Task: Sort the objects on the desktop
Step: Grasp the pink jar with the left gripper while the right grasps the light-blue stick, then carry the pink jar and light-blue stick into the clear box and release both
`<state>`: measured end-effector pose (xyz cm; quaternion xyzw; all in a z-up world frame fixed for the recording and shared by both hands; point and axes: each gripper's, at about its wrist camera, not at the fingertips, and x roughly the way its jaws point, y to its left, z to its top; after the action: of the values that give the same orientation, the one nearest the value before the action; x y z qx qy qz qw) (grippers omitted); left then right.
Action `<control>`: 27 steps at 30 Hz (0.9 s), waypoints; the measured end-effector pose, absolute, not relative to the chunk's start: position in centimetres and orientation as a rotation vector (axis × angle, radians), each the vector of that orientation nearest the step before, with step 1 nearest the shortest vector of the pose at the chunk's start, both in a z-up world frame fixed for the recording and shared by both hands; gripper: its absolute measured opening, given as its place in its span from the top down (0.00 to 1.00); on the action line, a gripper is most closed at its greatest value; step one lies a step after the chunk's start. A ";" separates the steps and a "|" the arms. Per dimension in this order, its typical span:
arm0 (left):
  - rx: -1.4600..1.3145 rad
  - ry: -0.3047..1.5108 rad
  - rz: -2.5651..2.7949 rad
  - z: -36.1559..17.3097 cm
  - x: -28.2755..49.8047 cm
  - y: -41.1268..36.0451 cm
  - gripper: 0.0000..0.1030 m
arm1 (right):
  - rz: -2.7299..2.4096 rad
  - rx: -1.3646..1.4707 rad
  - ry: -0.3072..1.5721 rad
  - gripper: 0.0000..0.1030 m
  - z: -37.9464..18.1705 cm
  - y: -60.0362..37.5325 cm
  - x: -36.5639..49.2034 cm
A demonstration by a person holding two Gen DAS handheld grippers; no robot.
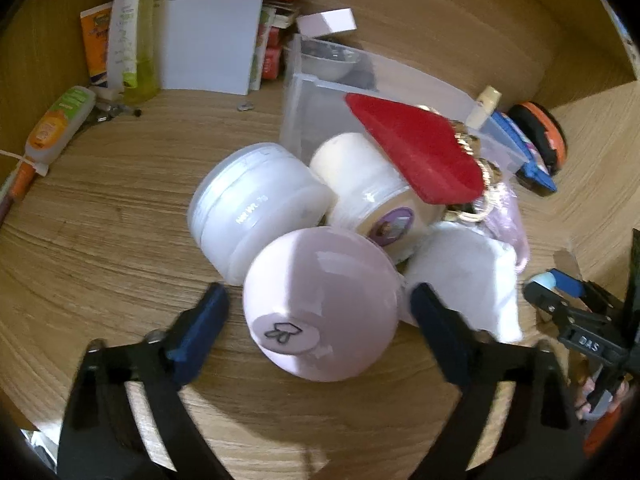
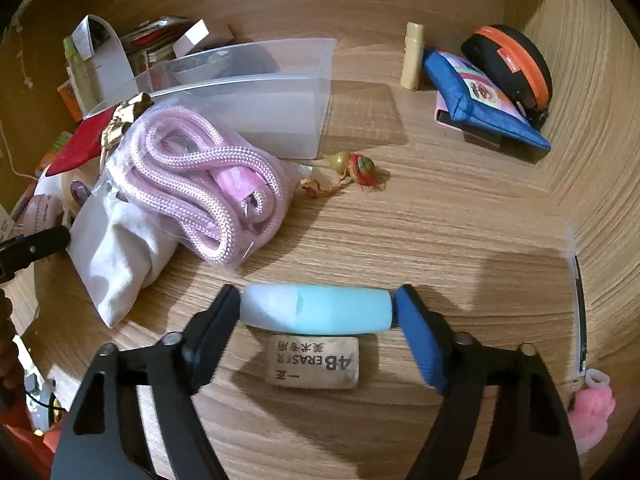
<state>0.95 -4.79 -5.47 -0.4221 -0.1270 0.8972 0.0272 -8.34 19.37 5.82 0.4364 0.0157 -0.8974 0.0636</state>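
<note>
Here the right gripper (image 2: 318, 312) pinches a pale blue capsule-shaped case (image 2: 316, 309) end to end between its two blue pads (image 2: 418, 340), holding it just above a worn 4B eraser (image 2: 312, 363) that lies flat on the wooden desktop (image 2: 440, 220). The left gripper (image 1: 320, 320) has its fingers spread wide on either side of a lilac egg-shaped container (image 1: 320, 308) lying on its side, the pads near it but not pressing it.

The clear plastic bin (image 2: 256, 92) serves as landmark. In front of it, in the left wrist view, lie a frosted white jar (image 1: 256, 200) and a cream roll (image 1: 368, 188), both on their sides and touching the lilac container. A red flat piece (image 1: 416, 152) leans over the bin's front edge onto the cream roll. Against the bin's front wall, in the right wrist view, a clear bag holding a coiled pink rope (image 2: 204, 184) rests on a white cloth (image 2: 120, 256). Just beside the bin's near corner lies a small colourful charm (image 2: 356, 168). Well to the bin's right are a cream tube (image 2: 413, 56), a blue pouch (image 2: 480, 96) and a black-and-orange zip case (image 2: 512, 64).
</note>
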 end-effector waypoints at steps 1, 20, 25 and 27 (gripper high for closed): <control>-1.299 -0.393 2.761 -5.4 1.0 -4.7 0.26 | -2.712 1.314 0.040 0.30 5.8 19.4 -8.4; -1.143 -0.364 2.812 -1.7 2.8 -5.3 0.37 | -2.758 1.079 -0.022 0.31 10.8 18.9 -7.7; -1.085 -0.404 2.779 1.0 1.9 -6.2 0.37 | -2.777 0.957 -0.014 0.31 13.5 18.5 -7.9; -1.056 -0.401 2.785 2.1 1.4 -6.4 0.37 | -2.786 0.914 -0.026 0.31 14.4 18.3 -8.3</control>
<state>1.36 -6.40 2.07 -0.3507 -0.1333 0.9245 0.0680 -8.30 18.33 14.45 0.3101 -0.0089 -0.9449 0.1044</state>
